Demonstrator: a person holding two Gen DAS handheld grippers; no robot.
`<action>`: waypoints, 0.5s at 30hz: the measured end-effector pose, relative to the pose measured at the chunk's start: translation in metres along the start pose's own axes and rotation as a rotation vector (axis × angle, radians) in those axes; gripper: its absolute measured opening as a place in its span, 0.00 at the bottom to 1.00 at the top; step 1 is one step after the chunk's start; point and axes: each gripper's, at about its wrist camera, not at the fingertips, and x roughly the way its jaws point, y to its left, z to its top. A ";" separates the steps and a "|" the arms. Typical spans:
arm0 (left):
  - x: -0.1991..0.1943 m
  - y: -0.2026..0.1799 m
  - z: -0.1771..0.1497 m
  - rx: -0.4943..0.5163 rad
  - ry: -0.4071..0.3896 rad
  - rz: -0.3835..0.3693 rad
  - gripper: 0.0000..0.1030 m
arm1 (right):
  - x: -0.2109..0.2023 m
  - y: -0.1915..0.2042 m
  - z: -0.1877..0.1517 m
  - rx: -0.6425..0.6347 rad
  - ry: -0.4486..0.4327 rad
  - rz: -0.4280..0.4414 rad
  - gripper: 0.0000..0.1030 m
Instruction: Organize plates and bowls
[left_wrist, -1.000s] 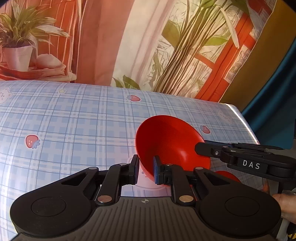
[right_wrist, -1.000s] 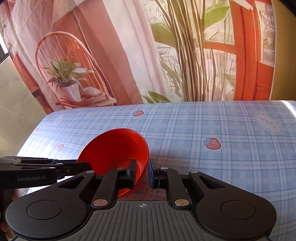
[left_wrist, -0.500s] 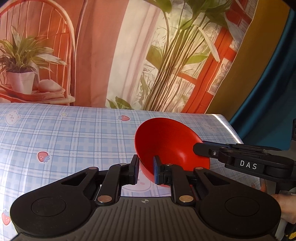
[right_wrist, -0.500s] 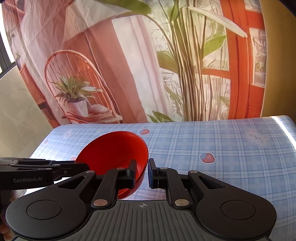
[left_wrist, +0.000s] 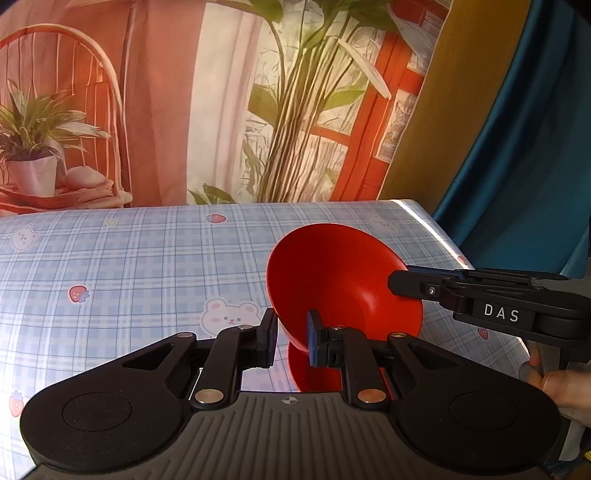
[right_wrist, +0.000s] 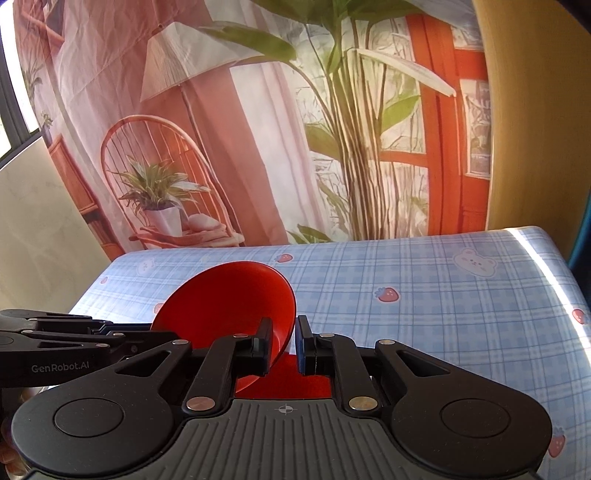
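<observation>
Pinching the near-left rim of a glossy red plastic bowl (left_wrist: 343, 280) between the narrowed pads of the left gripper (left_wrist: 291, 338), one pad inside the bowl's wall and one outside. Gripping the opposite rim with the right gripper (right_wrist: 282, 341), its jaws likewise nearly closed on the thin wall; in the left wrist view, reaching in from the right as a black arm marked DAS (left_wrist: 410, 282). Holding the red bowl tilted, its opening turned toward the far backdrop, hanging clear above the blue plaid tablecloth printed with strawberries and bears (left_wrist: 129, 266). Showing a second red shape (left_wrist: 314, 373) directly beneath the bowl, partly hidden behind the fingers; whether bowl or plate, cannot tell. Hanging behind the table, a printed fabric backdrop of an orange chair, potted plant and window (right_wrist: 258, 129). Glimpsing part of a person's hand (left_wrist: 554, 384) at the right edge.
</observation>
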 end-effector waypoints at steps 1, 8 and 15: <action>0.001 -0.001 -0.001 0.003 0.006 -0.001 0.17 | -0.001 -0.001 -0.003 0.002 0.002 -0.002 0.12; 0.011 -0.007 -0.011 0.034 0.049 -0.001 0.17 | 0.000 -0.013 -0.026 0.022 0.031 -0.018 0.12; 0.026 -0.007 -0.014 0.030 0.087 -0.013 0.17 | 0.007 -0.023 -0.038 0.032 0.052 -0.026 0.12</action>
